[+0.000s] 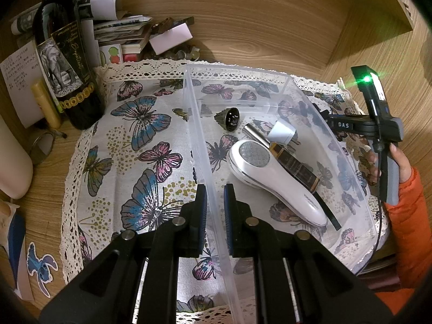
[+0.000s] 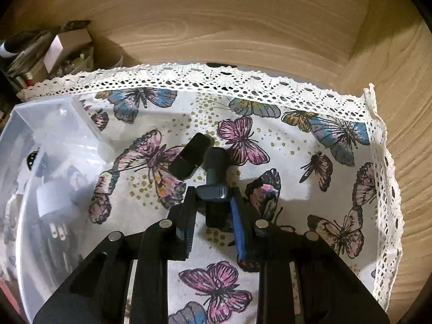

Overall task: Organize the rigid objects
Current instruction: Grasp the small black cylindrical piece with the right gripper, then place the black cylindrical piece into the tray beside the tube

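On the butterfly cloth (image 2: 297,189) covering the desk (image 1: 270,27), the left gripper (image 1: 215,210) straddles the near wall of the clear bin (image 1: 199,140), its narrow gap closed around that wall, apparently to steady the bin while items go in. Inside lie a white shaver (image 1: 272,178), a dark tube (image 1: 295,167) and a white plug (image 1: 283,132). Right of the bin, the right gripper (image 2: 213,210) is clamped on a dark T-shaped tool (image 2: 216,181), whose long axis points away from the camera along the fingers; a black block (image 2: 190,159) lies just beside it.
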